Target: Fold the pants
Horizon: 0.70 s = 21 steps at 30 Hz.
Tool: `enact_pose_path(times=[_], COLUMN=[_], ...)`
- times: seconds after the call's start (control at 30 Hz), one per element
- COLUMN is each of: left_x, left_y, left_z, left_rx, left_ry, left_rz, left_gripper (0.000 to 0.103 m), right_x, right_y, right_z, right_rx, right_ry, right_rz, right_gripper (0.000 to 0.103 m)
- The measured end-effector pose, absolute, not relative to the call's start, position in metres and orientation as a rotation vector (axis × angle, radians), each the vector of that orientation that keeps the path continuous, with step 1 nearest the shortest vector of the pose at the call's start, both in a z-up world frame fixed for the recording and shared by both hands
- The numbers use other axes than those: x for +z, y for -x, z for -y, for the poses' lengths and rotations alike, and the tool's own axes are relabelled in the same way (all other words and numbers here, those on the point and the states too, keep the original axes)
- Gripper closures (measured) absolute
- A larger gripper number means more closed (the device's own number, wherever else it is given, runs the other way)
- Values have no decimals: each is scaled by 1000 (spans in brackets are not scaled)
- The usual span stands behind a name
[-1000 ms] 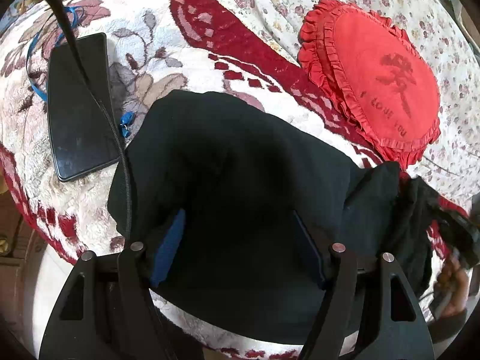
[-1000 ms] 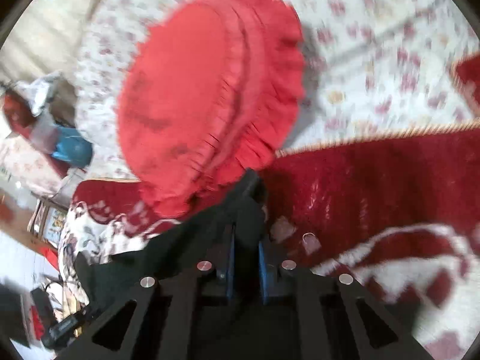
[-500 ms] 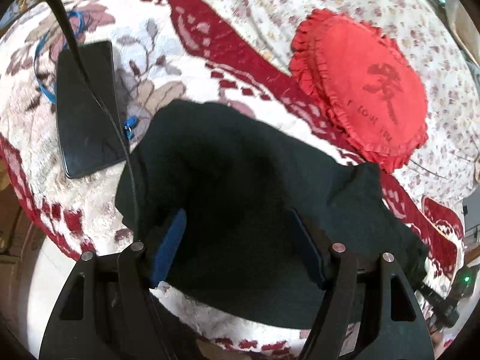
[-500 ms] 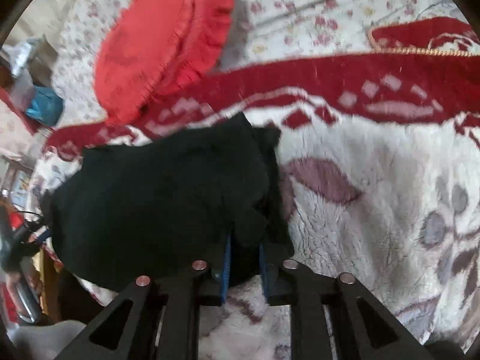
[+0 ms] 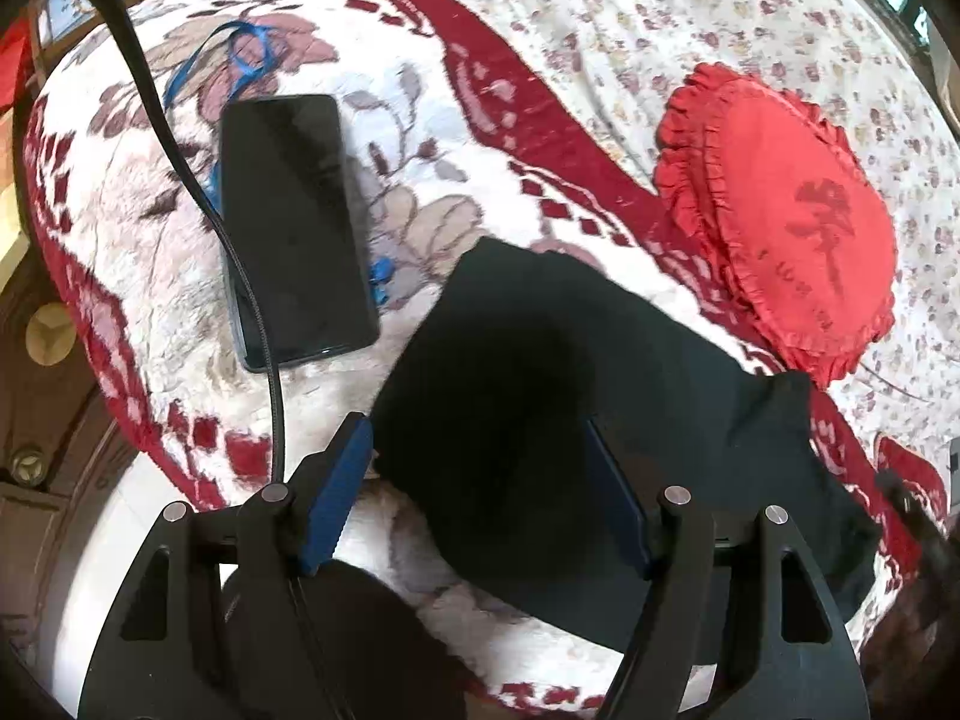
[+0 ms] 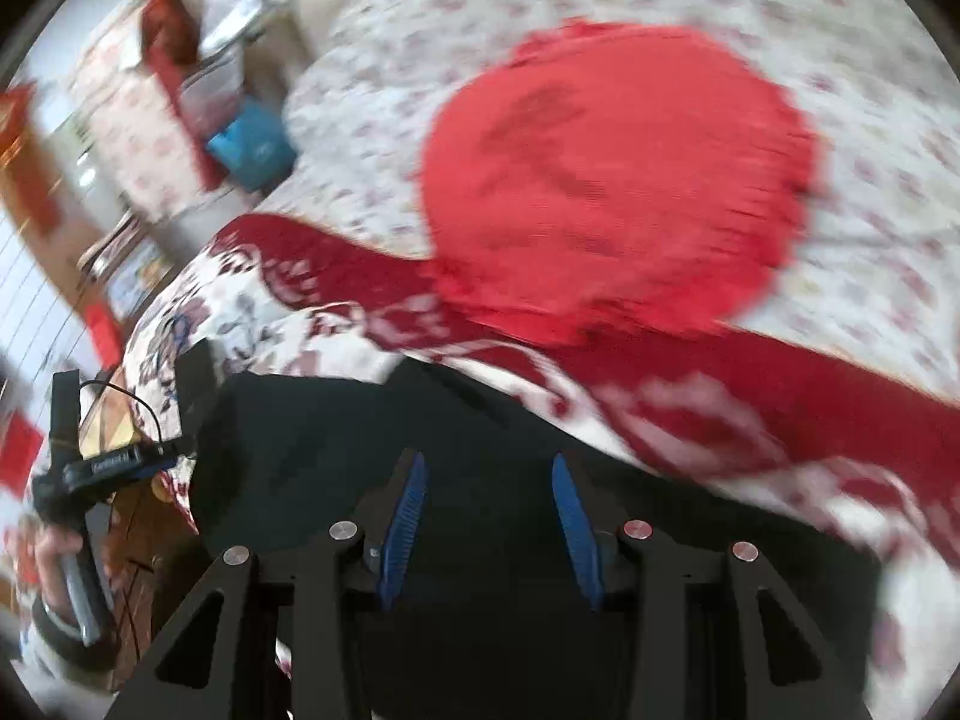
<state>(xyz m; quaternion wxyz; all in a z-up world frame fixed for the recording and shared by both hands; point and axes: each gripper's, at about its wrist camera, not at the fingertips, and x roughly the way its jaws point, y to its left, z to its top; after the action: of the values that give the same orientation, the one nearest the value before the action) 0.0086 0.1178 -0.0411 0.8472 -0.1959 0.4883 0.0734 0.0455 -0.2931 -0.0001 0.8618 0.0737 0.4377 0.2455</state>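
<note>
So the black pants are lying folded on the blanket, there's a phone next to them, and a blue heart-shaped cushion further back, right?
Nearly. The cushion is red, not blue, as the left wrist view shows. The rest holds: the black pants lie folded on the blanket, with the phone next to them.

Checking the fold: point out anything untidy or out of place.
The black pants lie folded, but one corner bunches up on the side toward the red pillow. A phone lies close beside them on the blanket.
</note>
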Motion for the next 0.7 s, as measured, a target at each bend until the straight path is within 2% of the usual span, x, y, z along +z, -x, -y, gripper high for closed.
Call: enact_pose_path(times=[0.23,0.27,0.3,0.37,0.5,0.67,0.7], left_x=[-52,-54,-54,-53,-54,-62,-61], left_y=[-18,-21,-24,-28,-36,-40,-39], left_z=[-122,-120,-119,-115,-110,-106,-107], left_rx=[157,151,144,134,136,136,134], left_ry=[433,431,429,420,392,385,386], left_rz=[-1047,-1052,-1054,-1050,-1040,-1061,-1057], left_gripper=[32,32,32,32,32,32,32], right_x=[-36,-43,-48,-49,-32,-38,-33], right_y=[-102,-107,-113,-123,-136,-140,-136], right_z=[212,207,205,209,223,222,226], right_rx=[636,633,627,594,533,561,582], right_ry=[-23,-10,-2,-15,-43,-57,-81], right_rz=[-1002,-1010,-1015,-1014,-937,-978,-961], right_gripper=[61,76,96,100,103,103,99])
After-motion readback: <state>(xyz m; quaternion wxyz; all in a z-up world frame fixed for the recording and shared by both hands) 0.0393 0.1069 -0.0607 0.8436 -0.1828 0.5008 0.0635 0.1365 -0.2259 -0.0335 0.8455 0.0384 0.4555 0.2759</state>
